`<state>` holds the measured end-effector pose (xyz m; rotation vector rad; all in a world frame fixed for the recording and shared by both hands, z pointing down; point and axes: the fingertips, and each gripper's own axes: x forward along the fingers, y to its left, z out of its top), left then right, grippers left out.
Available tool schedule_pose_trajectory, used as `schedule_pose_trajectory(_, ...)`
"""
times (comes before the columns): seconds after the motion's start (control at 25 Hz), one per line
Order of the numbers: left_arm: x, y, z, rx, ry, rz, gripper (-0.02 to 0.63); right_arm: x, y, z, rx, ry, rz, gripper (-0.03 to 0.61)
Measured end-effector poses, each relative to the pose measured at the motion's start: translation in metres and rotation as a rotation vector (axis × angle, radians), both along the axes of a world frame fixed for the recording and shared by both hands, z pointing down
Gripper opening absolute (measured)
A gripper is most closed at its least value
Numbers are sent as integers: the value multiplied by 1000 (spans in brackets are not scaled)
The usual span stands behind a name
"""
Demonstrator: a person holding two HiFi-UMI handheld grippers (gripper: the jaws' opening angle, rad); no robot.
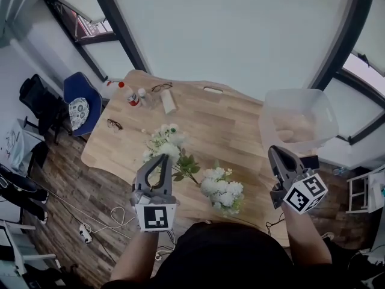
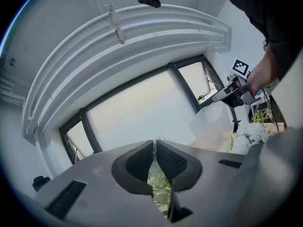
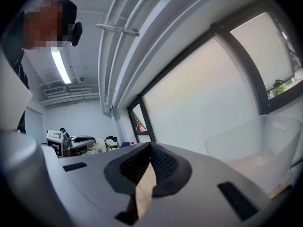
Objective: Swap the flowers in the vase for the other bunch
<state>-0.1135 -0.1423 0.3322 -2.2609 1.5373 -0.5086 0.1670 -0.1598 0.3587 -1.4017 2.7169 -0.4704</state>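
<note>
Left tool and right tool, both level, jaws together

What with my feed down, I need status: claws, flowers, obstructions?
Left claw shut, empty, above the loose bunch on the table. Right claw shut, empty. Other bunch between them, untouched. Clear bin by right claw, not blocking.
</note>
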Motion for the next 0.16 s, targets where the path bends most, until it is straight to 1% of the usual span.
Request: schedule_pose_trajectory(0.16,3,-1,-3,7,7,10,23,-2,2,-1,8,10,-5,26)
